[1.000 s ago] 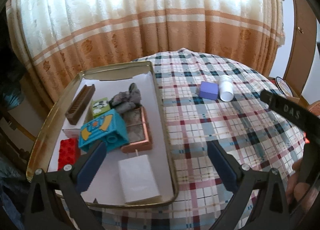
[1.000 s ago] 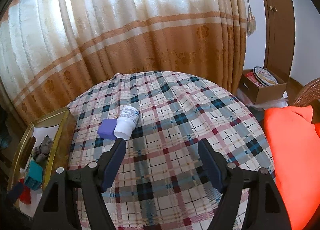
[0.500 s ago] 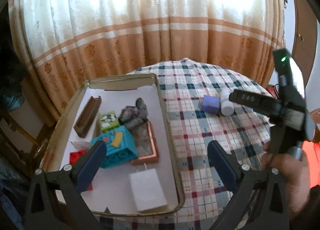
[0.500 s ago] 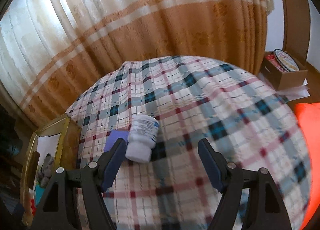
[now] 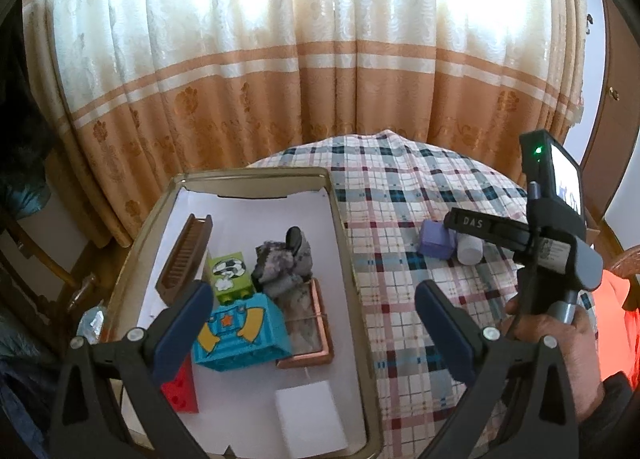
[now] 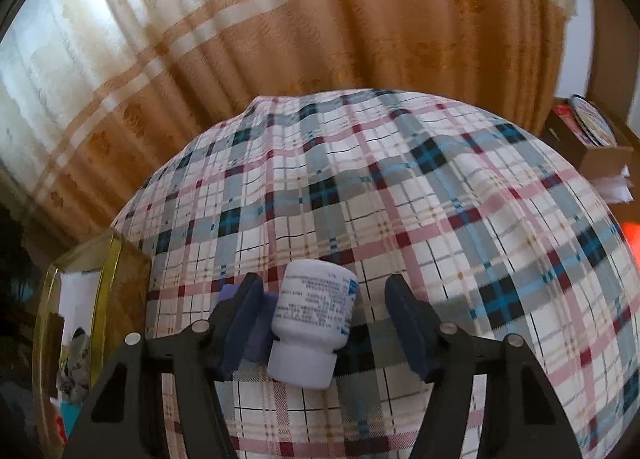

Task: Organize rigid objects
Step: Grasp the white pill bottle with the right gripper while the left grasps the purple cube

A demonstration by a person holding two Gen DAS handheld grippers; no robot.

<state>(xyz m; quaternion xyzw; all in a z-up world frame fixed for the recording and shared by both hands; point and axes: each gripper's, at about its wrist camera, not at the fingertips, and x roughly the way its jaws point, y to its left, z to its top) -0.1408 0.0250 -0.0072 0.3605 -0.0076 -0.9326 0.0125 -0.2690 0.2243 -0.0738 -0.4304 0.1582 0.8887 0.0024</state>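
Observation:
A white pill bottle (image 6: 312,323) lies on its side on the plaid tablecloth, between the open fingers of my right gripper (image 6: 324,323). A purple block (image 6: 258,333) lies against the bottle's left side, partly behind my left finger. In the left wrist view the bottle (image 5: 470,249) and the purple block (image 5: 436,239) lie under the right gripper's body. My left gripper (image 5: 316,323) is open and empty, held above the gold tray (image 5: 348,259), which holds a teal block (image 5: 240,335), a green block (image 5: 230,273), a red block (image 5: 182,389), a brown comb (image 5: 186,259) and a white box (image 5: 310,413).
The tray also holds a grey rock (image 5: 286,259) and a copper-framed piece (image 5: 310,331). Curtains hang behind the round table. A cardboard box (image 6: 588,139) stands on the floor at far right. An orange cushion (image 5: 616,319) lies at the right.
My right gripper has moved forward and down until the white bottle lies between its open fingers. My left gripper has risen a little above the tray.

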